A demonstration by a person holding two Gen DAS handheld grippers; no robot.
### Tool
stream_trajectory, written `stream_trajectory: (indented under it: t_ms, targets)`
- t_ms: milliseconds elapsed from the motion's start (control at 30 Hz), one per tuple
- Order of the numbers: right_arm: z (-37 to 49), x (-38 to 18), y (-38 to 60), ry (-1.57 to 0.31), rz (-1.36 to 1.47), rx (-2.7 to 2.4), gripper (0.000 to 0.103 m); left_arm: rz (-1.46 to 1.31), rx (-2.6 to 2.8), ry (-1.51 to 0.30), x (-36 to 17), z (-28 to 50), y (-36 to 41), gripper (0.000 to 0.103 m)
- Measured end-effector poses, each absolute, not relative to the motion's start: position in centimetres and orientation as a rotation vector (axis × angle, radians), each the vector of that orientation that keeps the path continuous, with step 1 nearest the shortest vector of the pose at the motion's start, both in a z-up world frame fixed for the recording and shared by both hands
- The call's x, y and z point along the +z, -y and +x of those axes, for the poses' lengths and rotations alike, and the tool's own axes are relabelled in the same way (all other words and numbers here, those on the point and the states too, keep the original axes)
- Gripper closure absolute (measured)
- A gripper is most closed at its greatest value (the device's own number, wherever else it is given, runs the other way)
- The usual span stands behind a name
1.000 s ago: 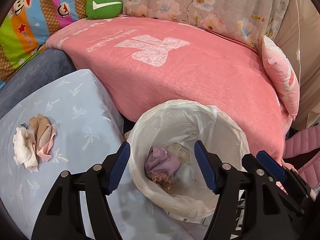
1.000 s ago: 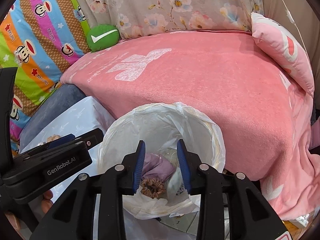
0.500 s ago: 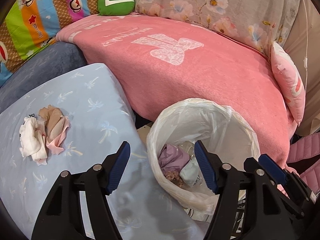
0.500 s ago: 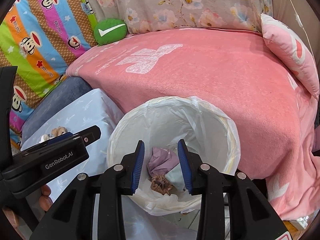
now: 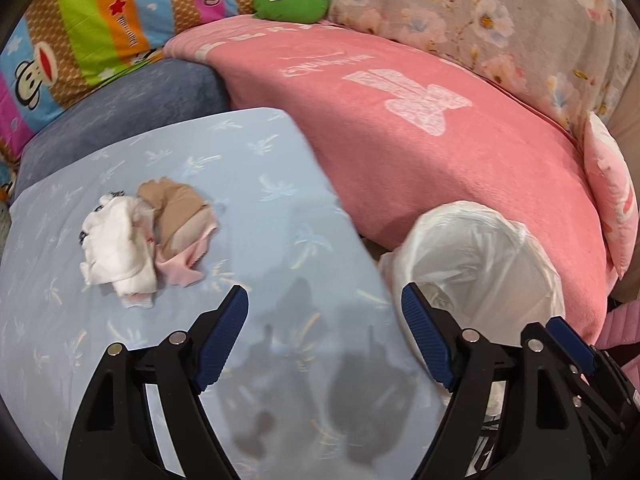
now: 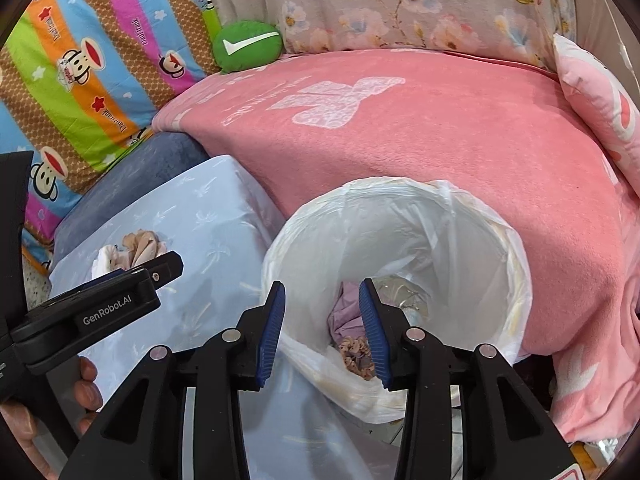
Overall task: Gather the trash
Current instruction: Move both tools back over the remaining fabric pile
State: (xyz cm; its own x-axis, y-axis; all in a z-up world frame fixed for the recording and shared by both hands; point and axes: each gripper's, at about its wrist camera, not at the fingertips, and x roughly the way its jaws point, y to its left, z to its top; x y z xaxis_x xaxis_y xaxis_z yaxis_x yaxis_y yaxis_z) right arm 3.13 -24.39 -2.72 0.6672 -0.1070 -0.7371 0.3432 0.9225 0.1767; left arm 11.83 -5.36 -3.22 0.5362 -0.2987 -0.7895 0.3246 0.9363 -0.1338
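Leftward went the left gripper (image 5: 325, 340) since the earlier frames: the lined bin (image 5: 480, 264) that sat between its fingers a second ago had slid off to the lower right of the left wrist view, and the pale blue patterned cloth (image 5: 240, 184) now filled the middle of the frame. Its jaws had just been opening and stood wide, with nothing between the blue pads, only bare cloth and their own shadows below.

On that cloth, at centre left, lay the crumpled trash: a white wad (image 5: 118, 252) touching a tan and pink wad (image 5: 182, 226) just beside it, both well clear of the fingertips.

Over in the right wrist view the right gripper (image 6: 322, 330) hovered over the near rim of the bin (image 6: 400, 200), jaws just eased apart to a moderate gap and empty. Down in the white liner, seen between and past the pads, sat a lilac scrap (image 6: 344, 316) and a brownish crumple (image 6: 356, 358). At lower left the other gripper's black body crossed the frame with a hand (image 6: 86, 384) gripping it, partly hiding the wads on the cloth. A pink blanket (image 6: 400, 140) spread across the upper half, a green cushion (image 6: 246, 46) at its upper left corner.
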Motion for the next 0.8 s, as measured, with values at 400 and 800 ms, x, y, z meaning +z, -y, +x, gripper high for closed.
stream_trajectory:
  t_ms: [400, 800]
  targets:
    - [5.8, -3.9, 19.1, -0.849, 0.274, -0.165, 0.065, -0.021, -0.249, -0.947, -4.3, 13.9, -1.1, 0.027]
    - [9.7, -4.9, 15.1, -0.882, 0.242, -0.100, 0.063, 0.002, -0.173, -0.956, -5.1, 17.6, -4.5, 0.025]
